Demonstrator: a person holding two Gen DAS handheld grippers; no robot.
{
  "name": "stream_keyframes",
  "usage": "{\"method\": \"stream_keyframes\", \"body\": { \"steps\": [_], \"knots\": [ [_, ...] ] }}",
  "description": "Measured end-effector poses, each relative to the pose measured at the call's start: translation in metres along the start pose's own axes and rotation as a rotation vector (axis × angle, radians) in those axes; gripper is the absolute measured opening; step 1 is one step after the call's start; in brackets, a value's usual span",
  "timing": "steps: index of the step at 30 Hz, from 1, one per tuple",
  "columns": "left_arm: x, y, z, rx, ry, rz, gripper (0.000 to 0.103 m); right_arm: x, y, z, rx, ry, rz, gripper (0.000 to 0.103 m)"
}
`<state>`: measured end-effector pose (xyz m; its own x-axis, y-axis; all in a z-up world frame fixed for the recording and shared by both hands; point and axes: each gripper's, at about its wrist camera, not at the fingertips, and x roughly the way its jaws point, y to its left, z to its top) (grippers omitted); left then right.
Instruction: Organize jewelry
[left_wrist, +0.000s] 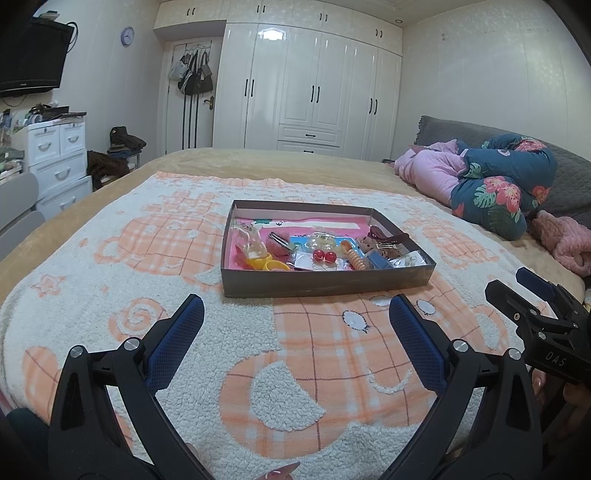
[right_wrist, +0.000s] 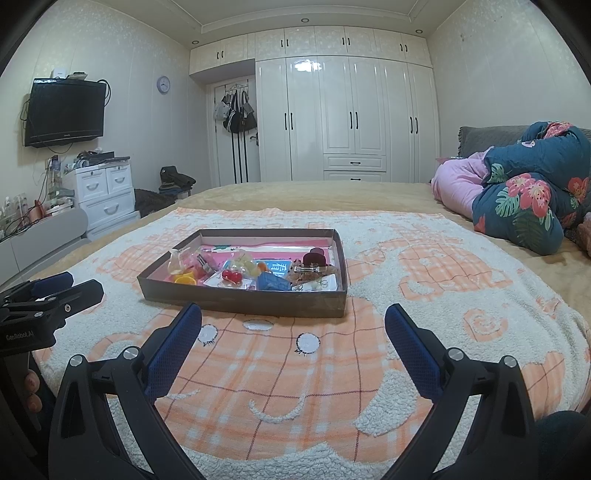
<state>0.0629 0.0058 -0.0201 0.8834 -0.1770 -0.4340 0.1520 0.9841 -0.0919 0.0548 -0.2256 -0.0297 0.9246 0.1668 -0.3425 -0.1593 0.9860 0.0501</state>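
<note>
A shallow dark box (left_wrist: 325, 285) (right_wrist: 243, 303) sits on the blanket in the middle of the bed. It holds mixed jewelry and hair pieces: red cherry earrings (left_wrist: 324, 255) (right_wrist: 232, 276), a yellow ring (left_wrist: 275, 265), an orange spiral hair tie (left_wrist: 357, 260), a dark red hair claw (left_wrist: 386, 233) (right_wrist: 317, 255) and a blue box (right_wrist: 273, 282). My left gripper (left_wrist: 295, 306) is open and empty, hovering short of the box. My right gripper (right_wrist: 293, 314) is open and empty, also just before the box. Each gripper shows at the edge of the other's view.
An orange and white fleece blanket (left_wrist: 184, 332) covers the bed. Rolled quilts, pink and floral (left_wrist: 495, 181) (right_wrist: 524, 199), lie at the right. White wardrobes (right_wrist: 347, 118) stand behind, drawers (right_wrist: 107, 195) and a wall TV (right_wrist: 64, 112) at the left.
</note>
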Motion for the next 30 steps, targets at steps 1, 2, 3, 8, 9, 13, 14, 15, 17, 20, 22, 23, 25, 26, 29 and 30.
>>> {"method": "stream_keyframes", "body": {
  "steps": [1, 2, 3, 8, 9, 13, 14, 15, 17, 20, 22, 23, 25, 26, 29, 30],
  "knots": [
    [-0.0005, -0.0005, 0.0002, 0.000, -0.002, 0.000, 0.092, 0.0000, 0.0002, 0.0001, 0.000, 0.001, 0.000, 0.097],
    [-0.0006, -0.0008, -0.0002, 0.002, -0.002, 0.000, 0.092, 0.0000, -0.0001, -0.0001, 0.000, 0.002, -0.001, 0.097],
    [-0.0003, -0.0004, 0.0002, 0.002, 0.000, 0.003, 0.092, 0.0003, 0.0000, 0.0000, 0.000, 0.001, 0.000, 0.097],
    [-0.0003, -0.0002, 0.0001, -0.001, 0.000, 0.001, 0.092, 0.0006, 0.0001, -0.0002, 0.001, 0.002, -0.001, 0.097],
    [-0.0004, -0.0002, -0.0001, -0.001, 0.000, 0.002, 0.092, 0.0005, 0.0001, -0.0002, 0.000, 0.001, -0.001, 0.097],
    [-0.0010, -0.0016, 0.0008, -0.004, -0.003, 0.005, 0.092, 0.0006, 0.0001, -0.0001, 0.000, 0.002, 0.000, 0.097],
    [-0.0011, -0.0018, 0.0009, -0.005, -0.003, 0.005, 0.092, 0.0005, 0.0002, 0.0001, 0.001, 0.002, -0.001, 0.097],
    [-0.0012, -0.0024, 0.0006, -0.005, -0.003, 0.004, 0.092, 0.0007, 0.0000, -0.0002, 0.000, 0.002, -0.001, 0.097],
    [-0.0011, -0.0019, 0.0007, -0.006, -0.001, 0.002, 0.092, 0.0009, -0.0001, -0.0002, 0.000, 0.003, -0.001, 0.097],
    [-0.0008, -0.0035, 0.0006, -0.003, 0.001, 0.001, 0.092, 0.0008, 0.0000, 0.0000, 0.000, 0.002, -0.001, 0.097],
    [-0.0006, -0.0036, 0.0005, -0.002, 0.002, 0.001, 0.092, 0.0015, -0.0005, -0.0008, 0.000, 0.005, -0.001, 0.097],
    [-0.0007, -0.0044, 0.0004, 0.001, 0.002, 0.003, 0.092, 0.0016, -0.0005, -0.0012, -0.001, 0.005, -0.001, 0.097],
    [-0.0003, -0.0040, 0.0002, 0.002, 0.001, 0.011, 0.092, 0.0023, -0.0008, -0.0024, -0.003, 0.009, -0.002, 0.097],
    [0.0001, -0.0039, 0.0002, 0.002, 0.002, 0.010, 0.092, 0.0024, -0.0004, -0.0030, -0.004, 0.011, -0.002, 0.097],
    [0.0000, -0.0039, 0.0001, 0.001, 0.004, 0.009, 0.092, 0.0021, -0.0003, -0.0038, -0.005, 0.011, -0.003, 0.097],
    [-0.0003, -0.0046, 0.0000, 0.000, 0.005, 0.008, 0.092, 0.0022, 0.0000, -0.0033, -0.004, 0.011, -0.003, 0.097]
  ]
}}
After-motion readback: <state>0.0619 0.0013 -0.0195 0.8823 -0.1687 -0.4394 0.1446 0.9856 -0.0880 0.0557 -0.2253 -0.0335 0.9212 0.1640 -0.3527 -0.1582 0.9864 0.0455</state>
